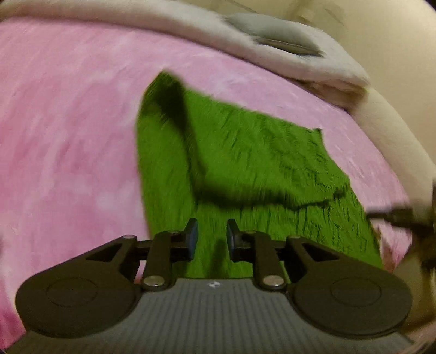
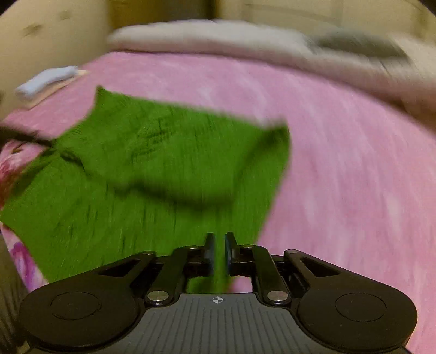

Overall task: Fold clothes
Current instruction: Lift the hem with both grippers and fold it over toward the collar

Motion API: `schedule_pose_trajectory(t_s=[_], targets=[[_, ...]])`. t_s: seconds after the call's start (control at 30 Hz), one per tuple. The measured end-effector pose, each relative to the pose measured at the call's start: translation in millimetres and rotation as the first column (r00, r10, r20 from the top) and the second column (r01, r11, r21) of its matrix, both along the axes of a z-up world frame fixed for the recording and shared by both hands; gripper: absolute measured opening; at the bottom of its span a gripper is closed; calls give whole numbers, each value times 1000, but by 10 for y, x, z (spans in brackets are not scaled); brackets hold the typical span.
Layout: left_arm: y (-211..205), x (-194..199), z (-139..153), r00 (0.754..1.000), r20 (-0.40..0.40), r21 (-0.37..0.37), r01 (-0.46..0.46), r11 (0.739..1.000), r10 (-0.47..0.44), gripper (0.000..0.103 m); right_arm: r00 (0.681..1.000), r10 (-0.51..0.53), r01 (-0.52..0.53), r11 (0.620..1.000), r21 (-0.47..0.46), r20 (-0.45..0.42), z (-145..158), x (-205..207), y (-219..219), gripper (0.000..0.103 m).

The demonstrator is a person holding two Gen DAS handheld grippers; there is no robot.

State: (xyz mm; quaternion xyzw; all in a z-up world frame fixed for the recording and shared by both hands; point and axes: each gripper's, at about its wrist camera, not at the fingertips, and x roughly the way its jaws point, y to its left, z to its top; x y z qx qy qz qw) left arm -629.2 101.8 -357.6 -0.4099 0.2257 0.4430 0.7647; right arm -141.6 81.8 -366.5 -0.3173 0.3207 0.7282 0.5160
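Green: one knit garment; left tool agape, empty; right tool pinches its edge.

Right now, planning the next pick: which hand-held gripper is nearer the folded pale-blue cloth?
Left. It sits at the green sweater's side facing the cloth; the right is at the opposite edge.

Home bedroom: a bed with a pink cover, a pale folded blanket along its far edge, cream walls behind, and a green knitted garment on it.
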Motion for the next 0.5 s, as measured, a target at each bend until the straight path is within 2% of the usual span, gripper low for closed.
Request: schedule_pose_trajectory(t_s=[0.07, 0.1, 0.13, 0.17, 0.2, 0.3, 0.33, 0.4, 0.47, 0.5], targets=[[-92, -21, 10, 991, 77, -19, -109, 994, 110, 31, 977, -141, 138, 990, -30, -163, -27, 101, -128, 20], [-74, -13, 3, 980, 120, -34, -156, 987, 159, 37, 946, -207, 202, 978, -44, -251, -27, 156, -171, 24], [-47, 4, -8, 966, 159, -53, -196, 979, 202, 39, 907, -267, 263, 963, -58, -326, -33, 201, -158, 33], [-4, 39, -26, 953, 192, -73, -223, 972, 233, 39, 861, -323, 320, 944, -76, -393, -42, 242, -121, 45], [43, 70, -47, 939, 219, -94, -249, 964, 264, 39, 805, -380, 372, 922, -110, -457, -68, 279, -59, 48], [205, 126, -126, 899, 262, -150, -321, 935, 350, 41, 640, -493, 466, 859, -212, -590, -187, 407, 160, 51], [239, 132, -171, 891, 261, -168, -338, 926, 372, 41, 598, -519, 481, 842, -244, -611, -238, 422, 238, 51], [309, 140, -251, 872, 262, -201, -370, 907, 414, 41, 552, -550, 490, 822, -290, -627, -341, 396, 406, 51], [379, 132, -288, 849, 291, -215, -392, 895, 442, 41, 525, -562, 485, 814, -318, -639, -438, 368, 542, 51], [410, 131, -298, 843, 300, -217, -395, 893, 446, 41, 521, -559, 483, 816, -317, -645, -471, 360, 603, 51]])
